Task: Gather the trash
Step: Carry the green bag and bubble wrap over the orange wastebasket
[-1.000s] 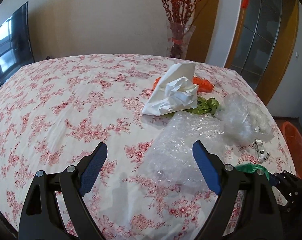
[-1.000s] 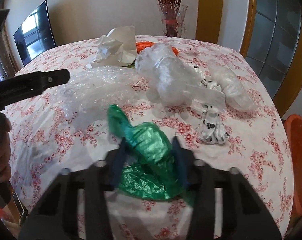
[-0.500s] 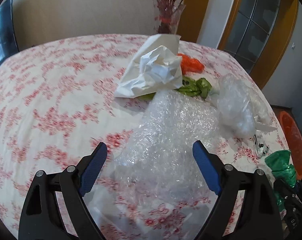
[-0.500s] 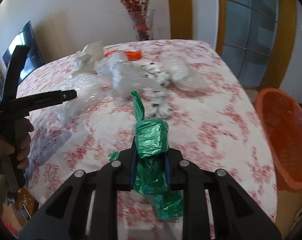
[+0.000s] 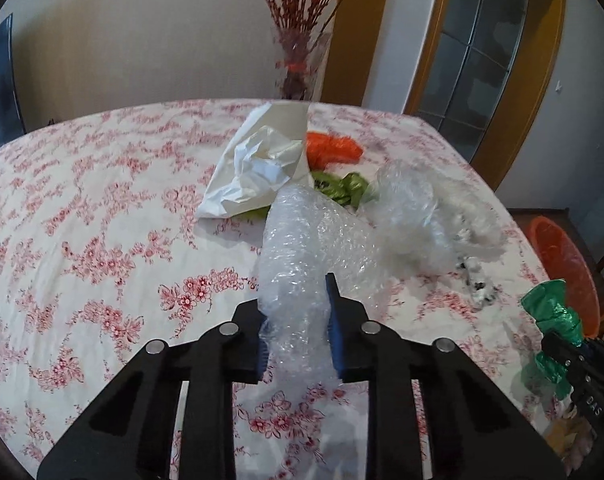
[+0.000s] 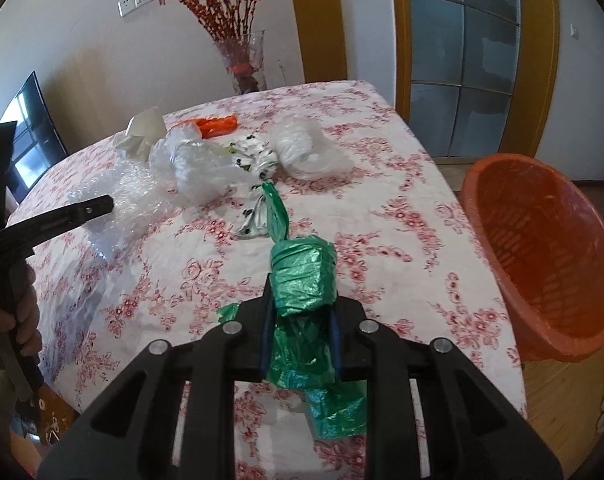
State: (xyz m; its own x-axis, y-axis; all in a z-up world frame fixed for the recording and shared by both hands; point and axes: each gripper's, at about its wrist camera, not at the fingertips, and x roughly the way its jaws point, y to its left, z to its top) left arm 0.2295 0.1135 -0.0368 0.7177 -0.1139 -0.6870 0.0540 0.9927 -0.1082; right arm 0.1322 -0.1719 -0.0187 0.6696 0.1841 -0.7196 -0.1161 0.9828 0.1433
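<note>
My left gripper [image 5: 298,320] is shut on a sheet of clear bubble wrap [image 5: 302,248] that still lies partly on the flowered tablecloth [image 5: 102,220]. My right gripper [image 6: 300,320] is shut on a rolled green plastic bag [image 6: 303,276] and holds it above the table near its right edge; the bag also shows in the left wrist view [image 5: 553,316]. An orange basket [image 6: 541,256] stands on the floor just right of the table. More trash lies on the table: white crumpled paper [image 5: 258,168], an orange bag [image 5: 331,148], a light green wrapper [image 5: 345,188], clear plastic bags [image 5: 417,208].
A glass vase with red branches [image 5: 298,60] stands at the table's far edge. A black-spotted white wrapper [image 6: 254,156] lies among the clear bags. A dark TV screen [image 6: 30,136] is at the left wall. A glass door [image 6: 461,60] is behind the basket.
My left gripper closed on the bubble wrap, which was between open jaws before. My right gripper lifted the green bag and swung right toward the orange basket.
</note>
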